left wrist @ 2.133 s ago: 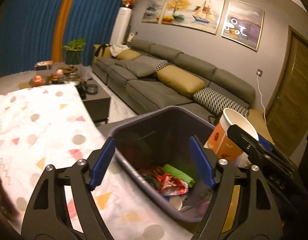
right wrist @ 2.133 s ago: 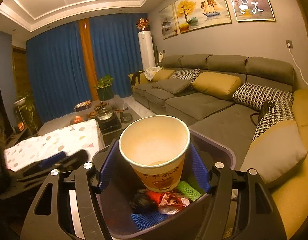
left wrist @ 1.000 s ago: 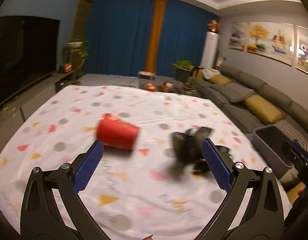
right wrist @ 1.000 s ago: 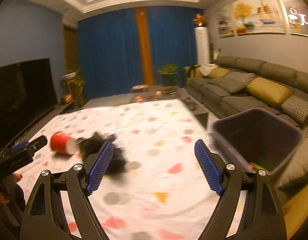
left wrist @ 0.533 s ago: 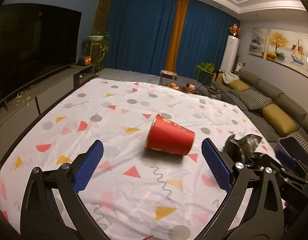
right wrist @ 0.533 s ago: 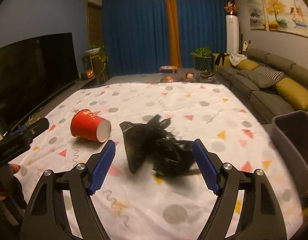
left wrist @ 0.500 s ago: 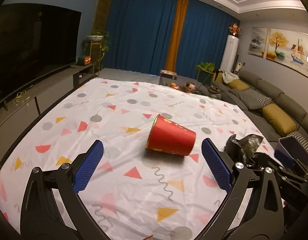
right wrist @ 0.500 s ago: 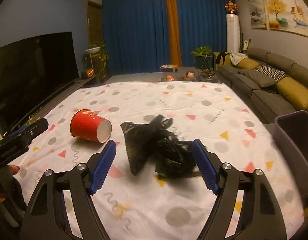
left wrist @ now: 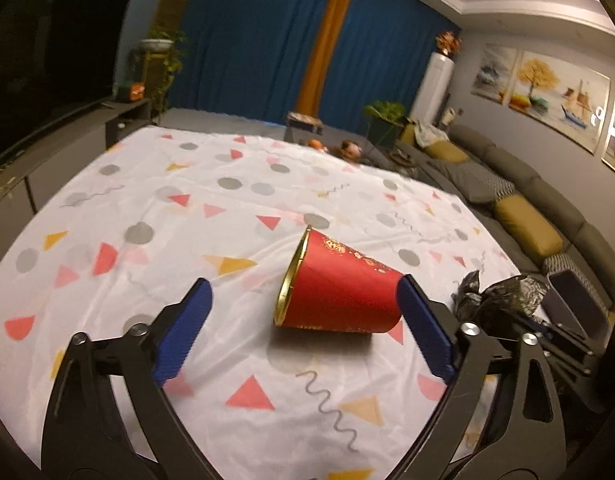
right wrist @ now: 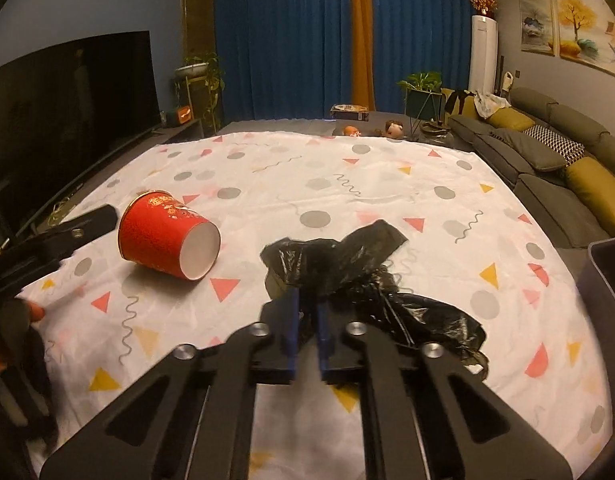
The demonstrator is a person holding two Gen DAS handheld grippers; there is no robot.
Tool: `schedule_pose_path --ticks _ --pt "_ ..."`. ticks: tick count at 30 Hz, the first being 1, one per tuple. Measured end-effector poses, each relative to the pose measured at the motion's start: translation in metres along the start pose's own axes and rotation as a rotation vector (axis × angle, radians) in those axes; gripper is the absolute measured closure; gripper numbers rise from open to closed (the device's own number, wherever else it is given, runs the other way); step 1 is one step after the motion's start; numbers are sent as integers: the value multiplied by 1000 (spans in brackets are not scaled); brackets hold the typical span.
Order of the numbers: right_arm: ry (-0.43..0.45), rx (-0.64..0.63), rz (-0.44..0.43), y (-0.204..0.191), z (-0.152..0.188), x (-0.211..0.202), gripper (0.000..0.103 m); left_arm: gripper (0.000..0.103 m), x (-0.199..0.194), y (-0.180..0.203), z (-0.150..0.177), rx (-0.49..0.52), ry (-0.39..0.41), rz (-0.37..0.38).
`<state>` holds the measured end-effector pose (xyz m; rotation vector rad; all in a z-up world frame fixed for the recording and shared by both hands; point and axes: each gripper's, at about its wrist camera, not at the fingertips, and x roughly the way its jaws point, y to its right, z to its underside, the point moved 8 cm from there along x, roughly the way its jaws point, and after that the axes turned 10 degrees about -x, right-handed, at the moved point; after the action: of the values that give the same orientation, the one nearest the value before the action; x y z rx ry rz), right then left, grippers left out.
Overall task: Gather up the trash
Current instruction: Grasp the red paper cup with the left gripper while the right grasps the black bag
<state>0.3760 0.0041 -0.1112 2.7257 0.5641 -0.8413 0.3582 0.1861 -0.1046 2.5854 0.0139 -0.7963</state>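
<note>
Lying on its side on the patterned tablecloth (right wrist: 387, 184), the red paper cup (left wrist: 339, 296) sits between the spread fingers of the left gripper (left wrist: 303, 332), its gold rim toward the left pad and its base just beside the right pad (left wrist: 425, 330); whether that pad touches the cup cannot be told. This gripper tilts downward over the cloth and its jaws, still wide, have just been closing in around the cup. From the right wrist view a fingertip of the person's left hand (right wrist: 11, 332) shows at the left edge. Further right, the right gripper (right wrist: 307, 320) also slants down, its jaws having just snapped together, clenched on a fold of the crumpled black plastic bag (right wrist: 359, 276) that rests on the cloth. At the far right edge stands the dark bin (right wrist: 611, 280), beside the table.
</note>
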Motion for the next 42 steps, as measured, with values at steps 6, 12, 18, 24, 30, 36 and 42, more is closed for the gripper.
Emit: schedule_pose_path --ticks 6,12,18,24,30,36,42 --pt "55 14 18 16 0 -25 98 47 21 5 4 8 -99 83" --pt "69 28 14 25 7 -42 98 79 25 18 15 58 -155 139" --pt "83 37 6 28 11 -53 98 100 24 36 30 117 -187 170" --pt "90 40 6 34 16 -66 98 101 11 57 39 139 -163 180" --pt "80 59 -5 37 23 -71 98 101 -20 69 37 129 -94 182" --pt "74 61 -47 19 25 -68 45 101 -49 63 32 127 -16 90" --pt "25 18 -35 -3 20 -41 36 101 -60 49 31 114 40 34"
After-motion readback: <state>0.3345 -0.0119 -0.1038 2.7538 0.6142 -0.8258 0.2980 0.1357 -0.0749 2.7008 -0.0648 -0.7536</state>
